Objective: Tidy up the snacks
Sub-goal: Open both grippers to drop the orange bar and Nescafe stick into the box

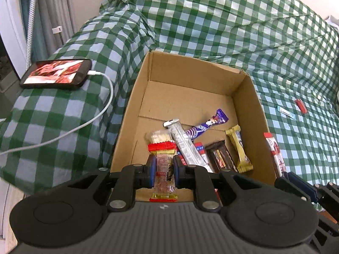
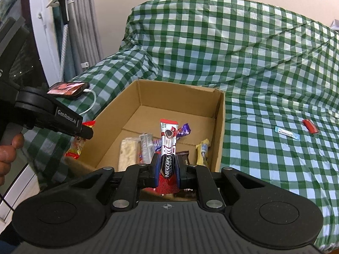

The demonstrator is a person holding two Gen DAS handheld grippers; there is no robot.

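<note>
left wrist: left claw (image 1: 164, 165) pinched clear red-ended packet (image 1: 164, 167) over near edge of box (image 1: 135, 97); bars lay in box on checked cloth (image 1: 211, 21); phone (image 1: 56, 74) charging at left | right wrist: right claw (image 2: 167, 169) clamped on Nescafe stick (image 2: 167, 146) above box (image 2: 220, 131); red wrapper (image 2: 310, 126) and blue sachet (image 2: 287, 133) lay apart on cloth

Bed w/ green-check cover (image 1: 211, 21) is carrying a cardboard box (image 1: 135, 97). Phone (image 1: 57, 74) on white cable (image 1: 93, 116) is lying left of box; red wrapper (image 1: 301, 106) & pale blue sachet (image 1: 286, 112) are lying right of box.
</note>
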